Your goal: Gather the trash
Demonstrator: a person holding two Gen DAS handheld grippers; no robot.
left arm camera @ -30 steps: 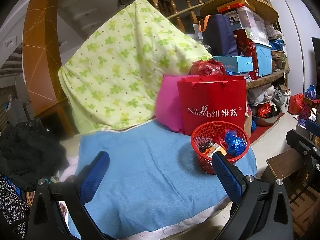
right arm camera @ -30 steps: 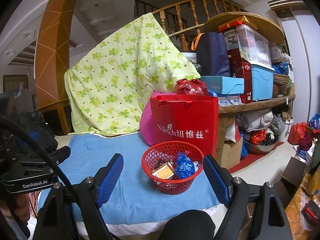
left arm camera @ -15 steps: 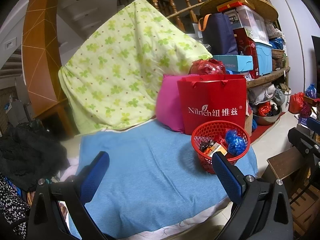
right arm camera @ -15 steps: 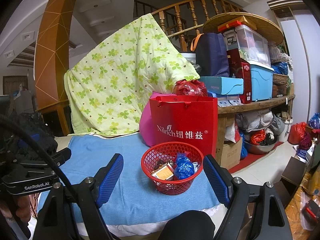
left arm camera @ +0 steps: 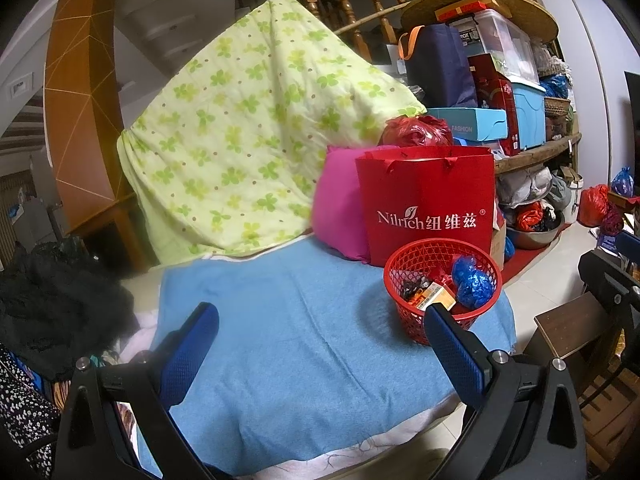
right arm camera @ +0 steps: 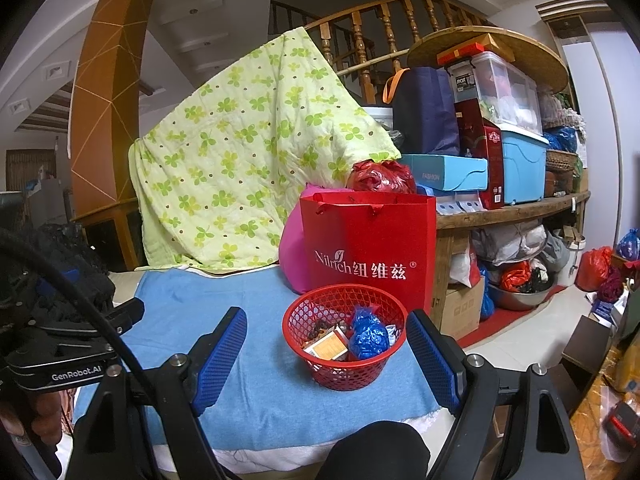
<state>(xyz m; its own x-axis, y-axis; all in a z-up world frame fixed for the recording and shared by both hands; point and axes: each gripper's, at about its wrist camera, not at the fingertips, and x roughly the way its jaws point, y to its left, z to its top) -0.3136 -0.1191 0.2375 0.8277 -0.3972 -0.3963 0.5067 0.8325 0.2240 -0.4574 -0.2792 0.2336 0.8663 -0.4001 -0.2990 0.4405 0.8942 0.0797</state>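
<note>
A red mesh basket (right arm camera: 345,372) (left arm camera: 404,260) sits on the blue cloth (right arm camera: 272,392) (left arm camera: 288,340), near its right edge. Inside it lie a crumpled blue wrapper (right arm camera: 368,334) (left arm camera: 472,282), an orange packet (right arm camera: 326,346) (left arm camera: 434,294) and other scraps. My right gripper (right arm camera: 328,354) is open, held just short of the basket, nothing between its blue pads. My left gripper (left arm camera: 320,352) is open too, over bare cloth left of the basket, and it appears at the left edge of the right wrist view (right arm camera: 76,344).
A red paper bag (right arm camera: 368,252) and a pink cushion (left arm camera: 340,216) stand behind the basket. A green clover quilt (left arm camera: 248,140) hangs at the back. Cluttered shelves (right arm camera: 512,204) fill the right. A dark stool (left arm camera: 572,328) stands on the floor at right; black clothes (left arm camera: 52,304) lie left.
</note>
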